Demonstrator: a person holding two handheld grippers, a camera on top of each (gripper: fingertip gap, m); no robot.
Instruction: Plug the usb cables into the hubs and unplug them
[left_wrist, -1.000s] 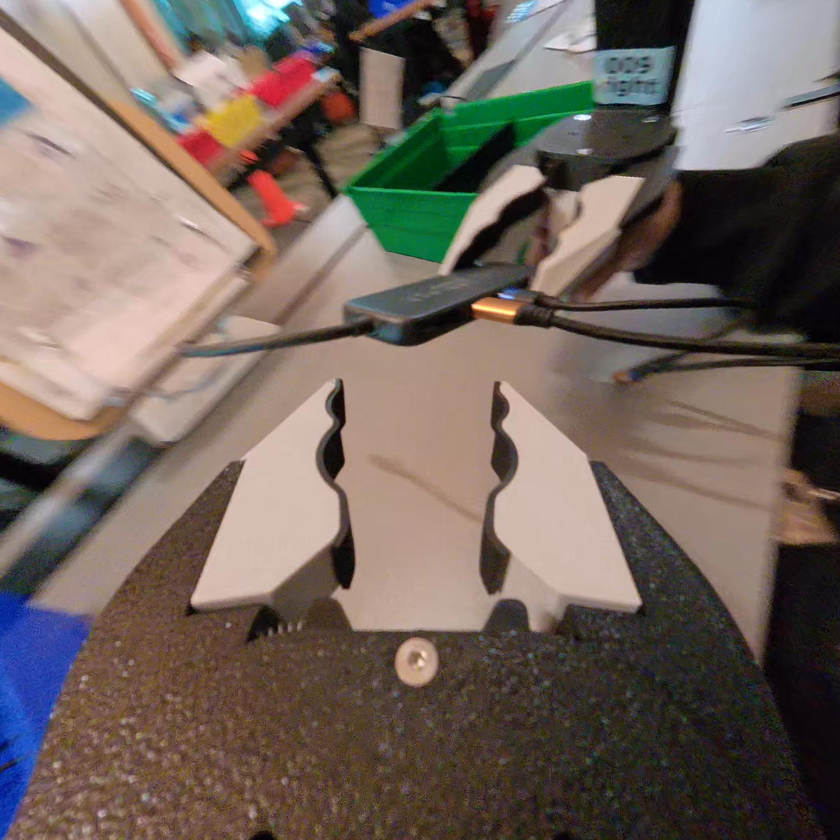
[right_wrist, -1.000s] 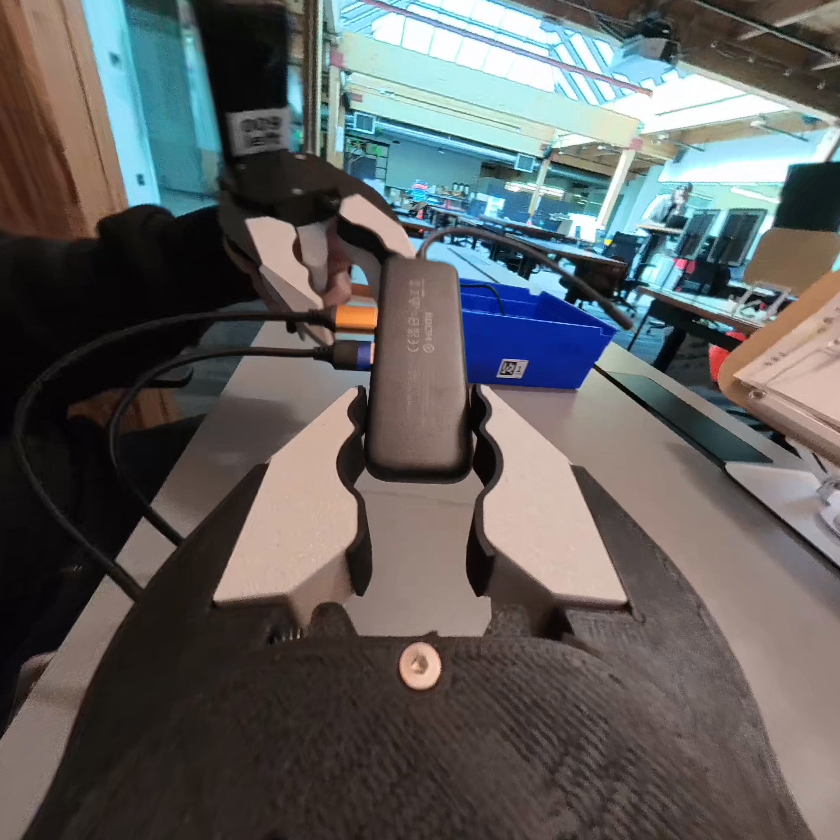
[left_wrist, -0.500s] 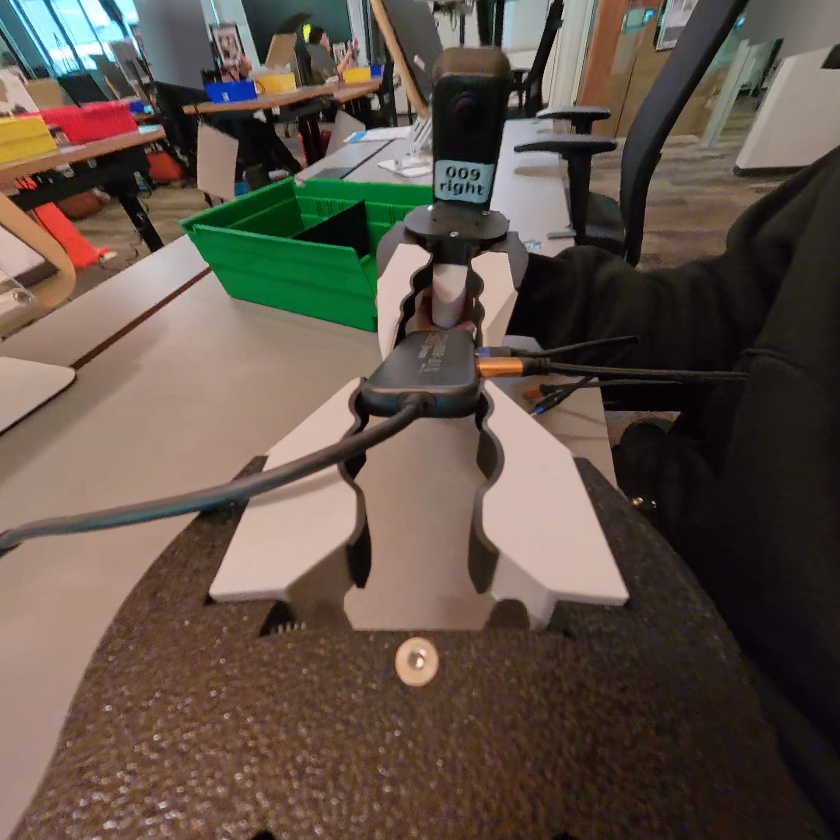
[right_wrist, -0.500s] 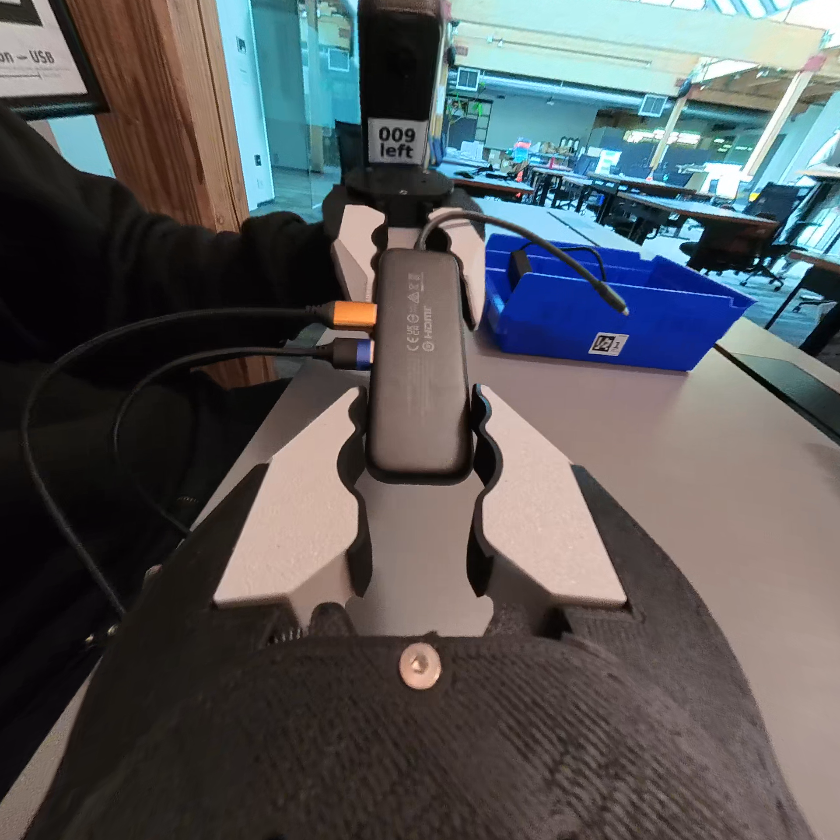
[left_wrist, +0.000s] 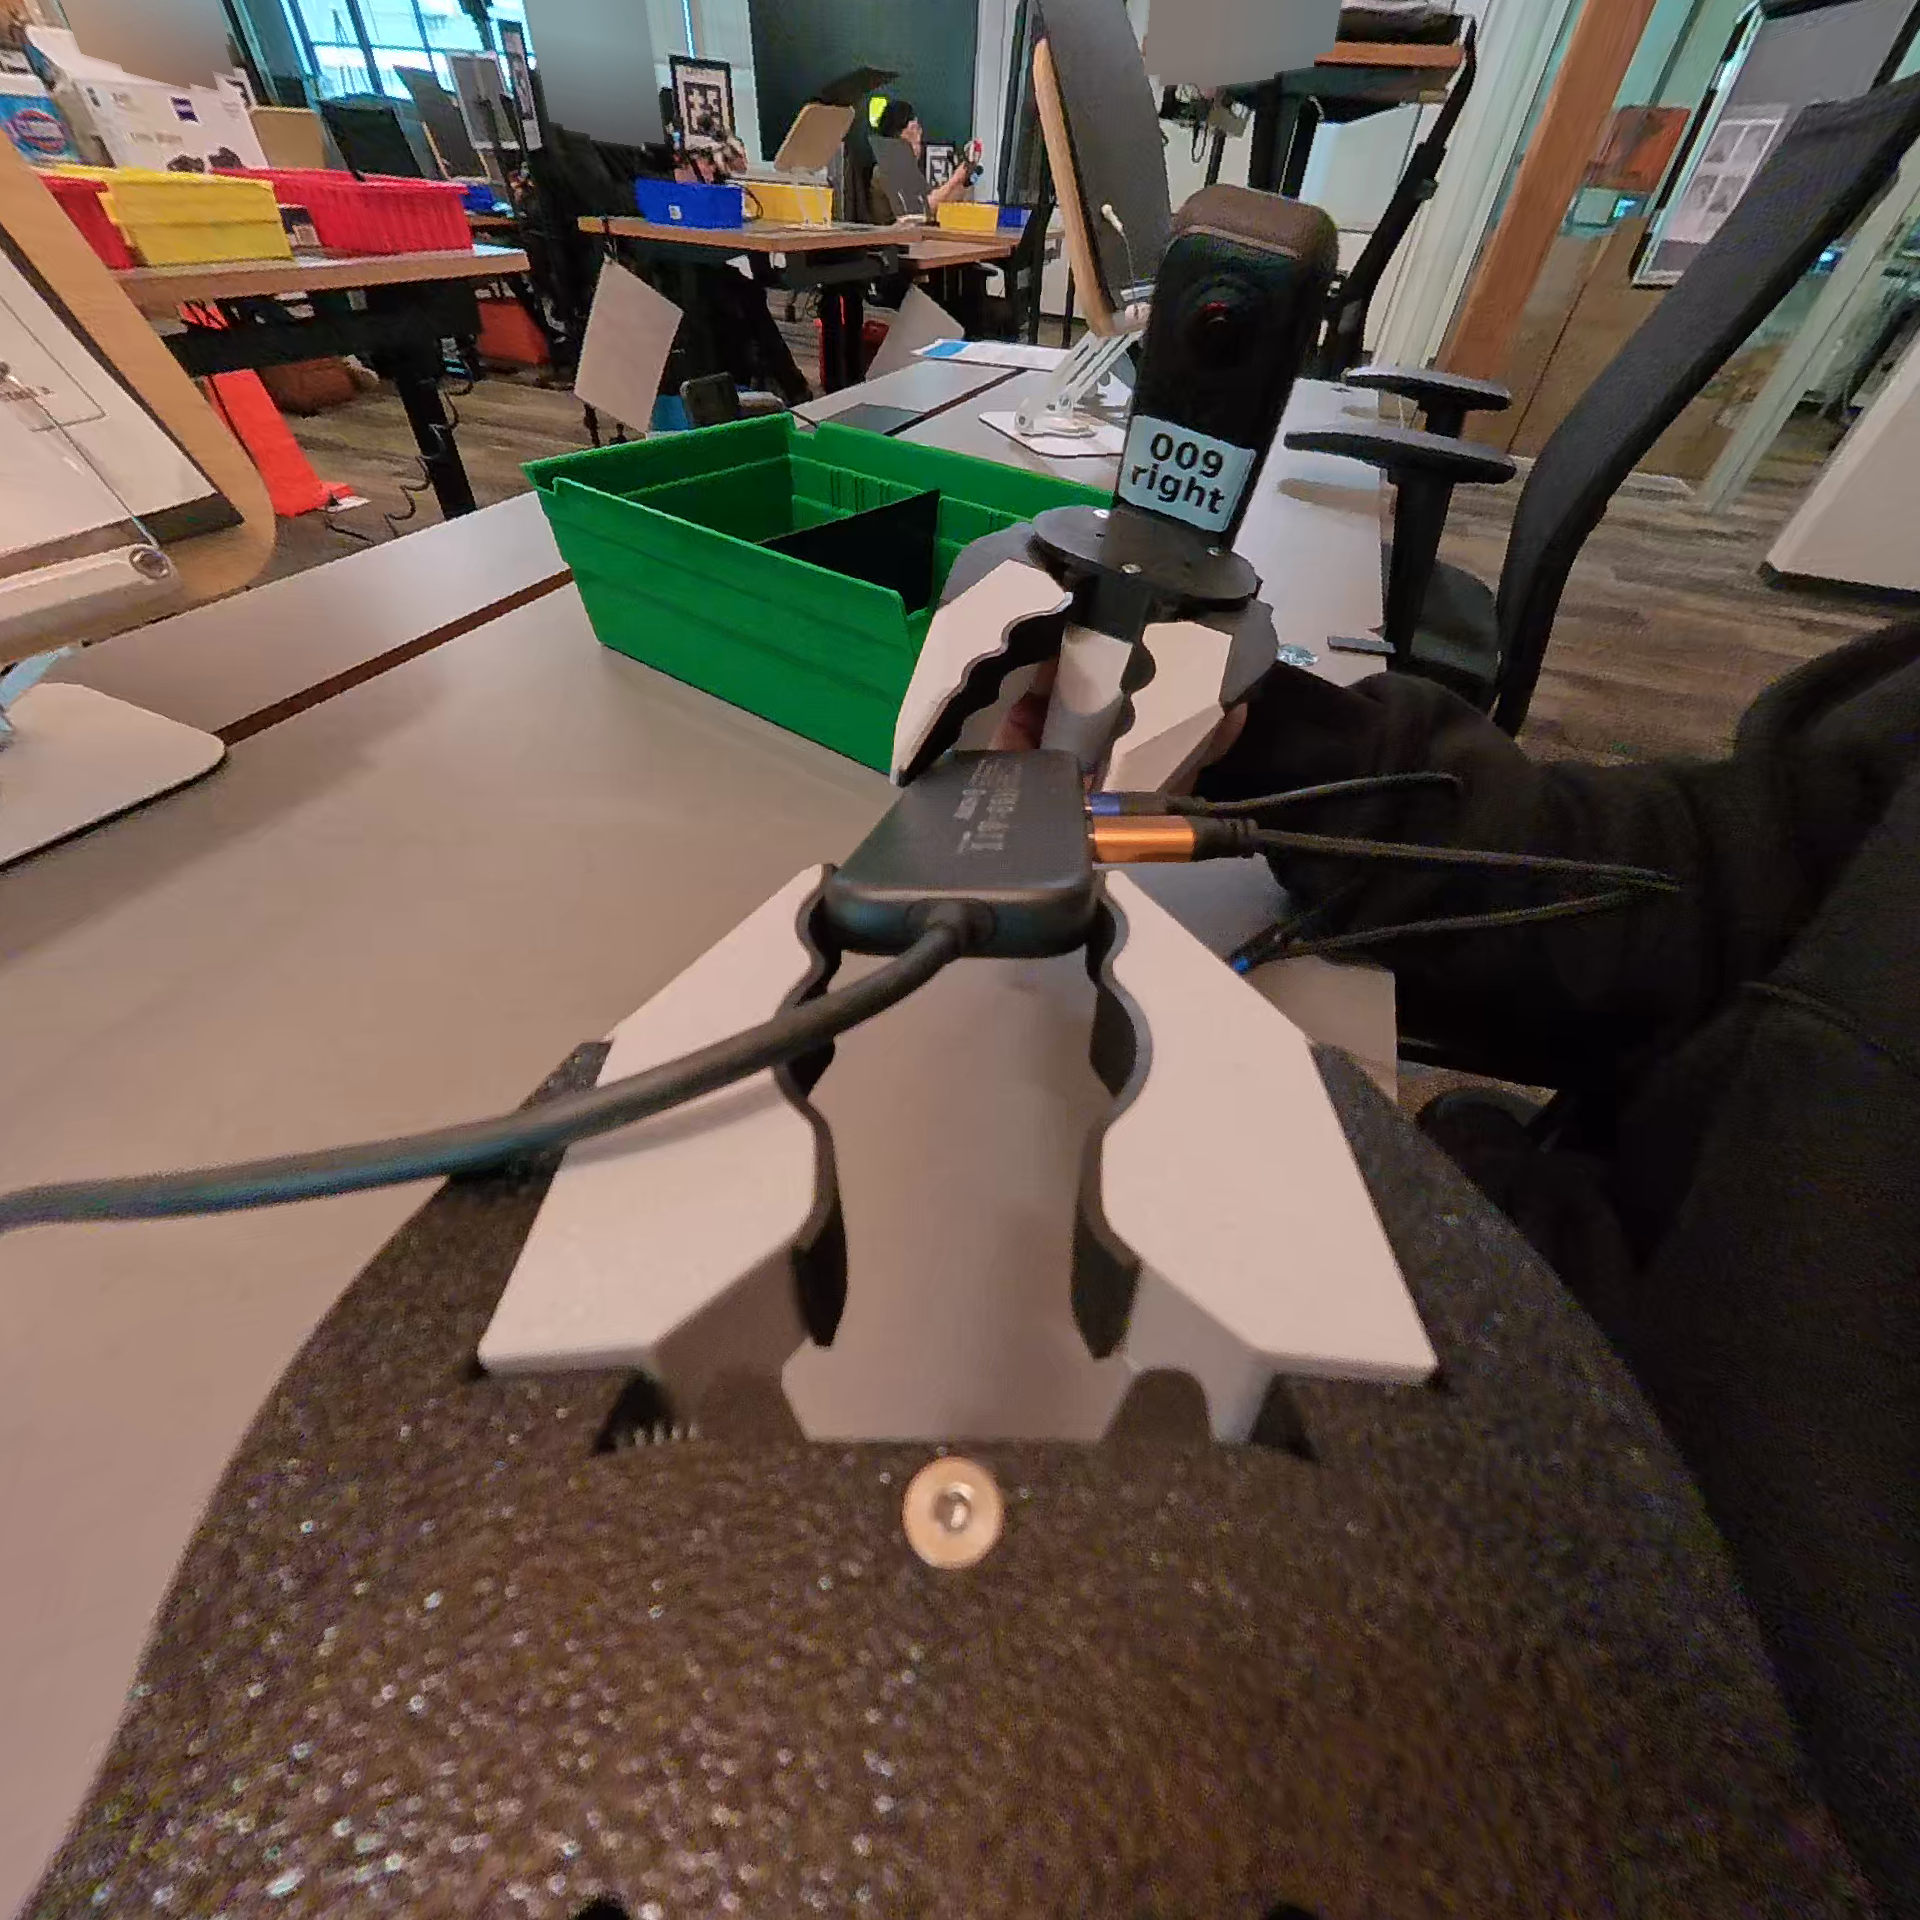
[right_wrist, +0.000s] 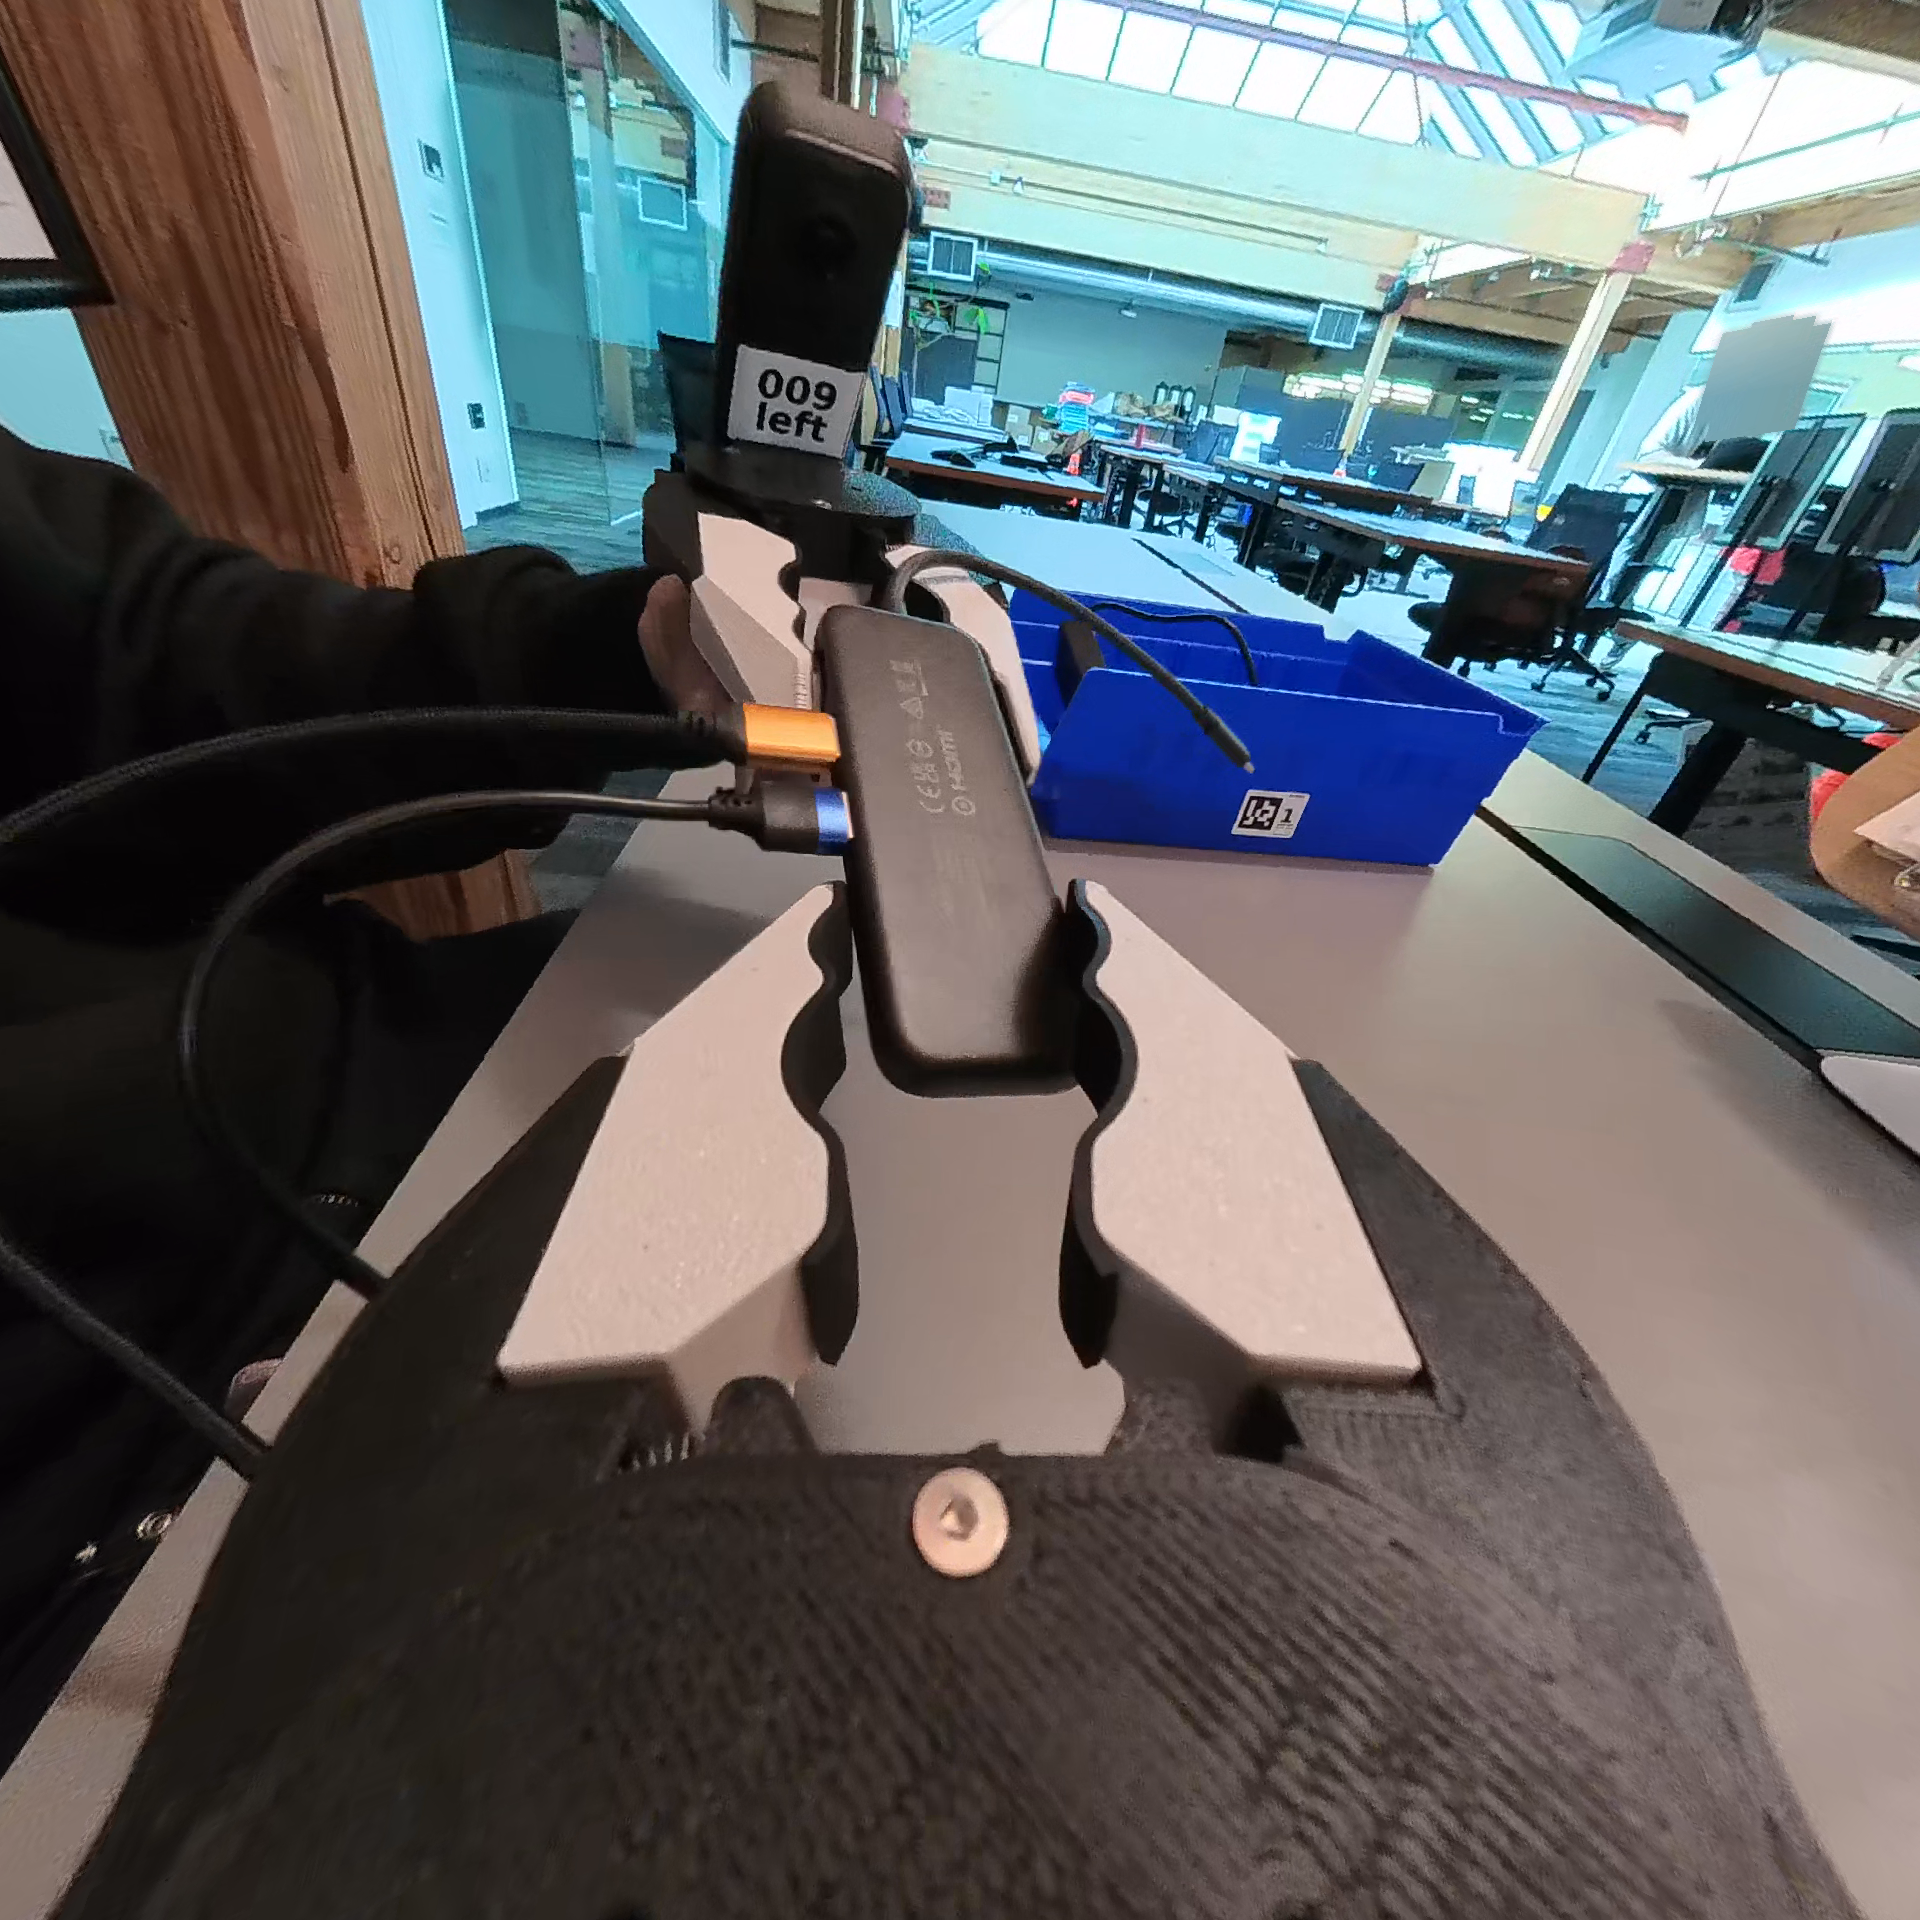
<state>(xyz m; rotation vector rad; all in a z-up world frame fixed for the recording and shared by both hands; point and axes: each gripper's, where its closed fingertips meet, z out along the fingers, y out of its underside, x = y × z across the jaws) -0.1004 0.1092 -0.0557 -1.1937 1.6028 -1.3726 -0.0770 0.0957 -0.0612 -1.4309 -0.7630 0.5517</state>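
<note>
A black USB hub (left_wrist: 966, 852) is held in the air between my two grippers, which face each other. My left gripper (left_wrist: 961, 899) is shut on the hub's end where its own cable (left_wrist: 520, 1132) leaves and drapes over my left finger. My right gripper (right_wrist: 956, 914) is shut on the other end of the hub (right_wrist: 935, 862). Two USB cables sit plugged into the hub's side, one with an orange collar (right_wrist: 790, 732) and one with a blue collar (right_wrist: 826, 821). Both also show in the left wrist view, orange (left_wrist: 1143, 836) and blue (left_wrist: 1117, 802).
A green bin (left_wrist: 727, 613) stands on the grey table (left_wrist: 364, 831) behind the right gripper. A blue bin (right_wrist: 1299, 769) stands behind the left gripper. A black office chair (left_wrist: 1621, 416) and the person's black sleeves (left_wrist: 1558, 852) are at the table's edge.
My left gripper swung round to face the right gripper, took the hub's cable end between its fingers and closed on it. The right gripper kept its hold; the hub now tilts slightly.
</note>
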